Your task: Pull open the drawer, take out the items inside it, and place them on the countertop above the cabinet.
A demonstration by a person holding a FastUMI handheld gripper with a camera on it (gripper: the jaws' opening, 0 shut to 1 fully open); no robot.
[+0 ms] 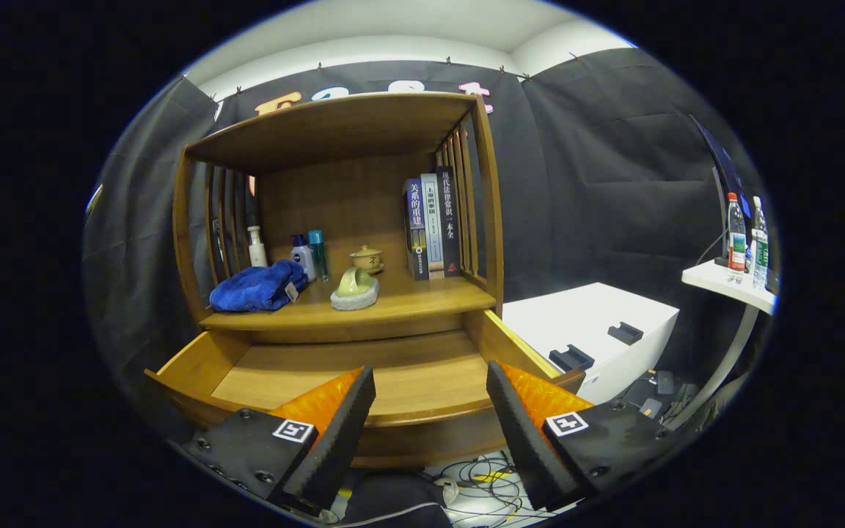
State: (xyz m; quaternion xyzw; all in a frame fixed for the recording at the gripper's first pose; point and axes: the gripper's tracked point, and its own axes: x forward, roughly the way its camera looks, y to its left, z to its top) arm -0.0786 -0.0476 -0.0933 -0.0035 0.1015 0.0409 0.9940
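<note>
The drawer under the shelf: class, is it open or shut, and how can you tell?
Open. The drawer is pulled out toward the hand-held gripper, whose fingers stand apart, and its bare wooden floor shows.

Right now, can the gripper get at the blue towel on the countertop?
Probably yes: the gripper is open and empty, the blue towel lies at the countertop's front left edge, beyond the fingers, above the pulled-out drawer, nothing before it.

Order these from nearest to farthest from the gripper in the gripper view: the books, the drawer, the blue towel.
The gripper is open, its fingers apart over the drawer front.
1. Drawer: pulled open, just ahead of the fingers.
2. Blue towel: on the countertop, beyond the left finger, near the front edge.
3. Books: upright at the countertop's back right.
</note>
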